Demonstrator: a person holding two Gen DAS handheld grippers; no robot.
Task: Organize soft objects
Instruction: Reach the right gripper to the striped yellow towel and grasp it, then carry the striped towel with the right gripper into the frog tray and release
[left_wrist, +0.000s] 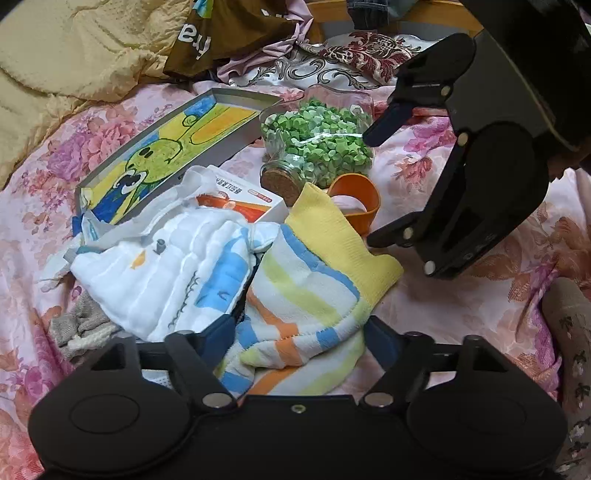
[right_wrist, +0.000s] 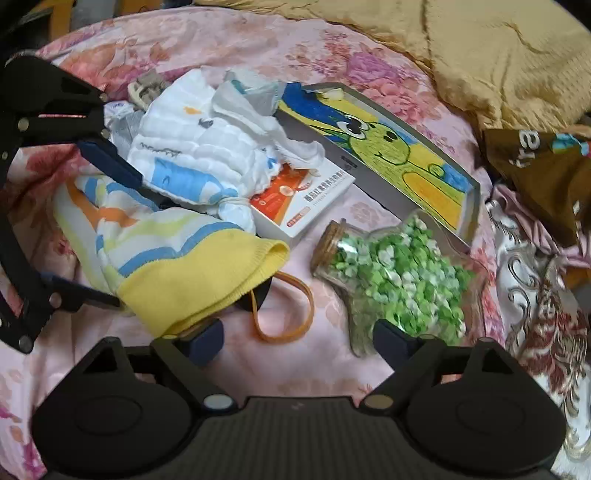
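A striped towel with a yellow end (left_wrist: 314, 295) (right_wrist: 173, 251) lies on the pink floral bedsheet (left_wrist: 461, 295). A white cloth with blue patches (left_wrist: 166, 280) (right_wrist: 195, 155) lies beside and partly over it. My left gripper (left_wrist: 299, 343) is open, its fingers on either side of the striped towel's near end; it also shows in the right wrist view (right_wrist: 99, 225). My right gripper (right_wrist: 301, 338) is open above the sheet, beside the towel's yellow end and an orange cup (right_wrist: 284, 310). It shows in the left wrist view (left_wrist: 369, 188).
A glass jar of green bits with a cork (left_wrist: 317, 144) (right_wrist: 391, 280) lies on its side. A white and orange box (right_wrist: 299, 199), a flat box with a frog drawing (left_wrist: 162, 151) (right_wrist: 388, 155), a grey knit item (left_wrist: 81, 328) and a yellow blanket (left_wrist: 74, 55) lie around.
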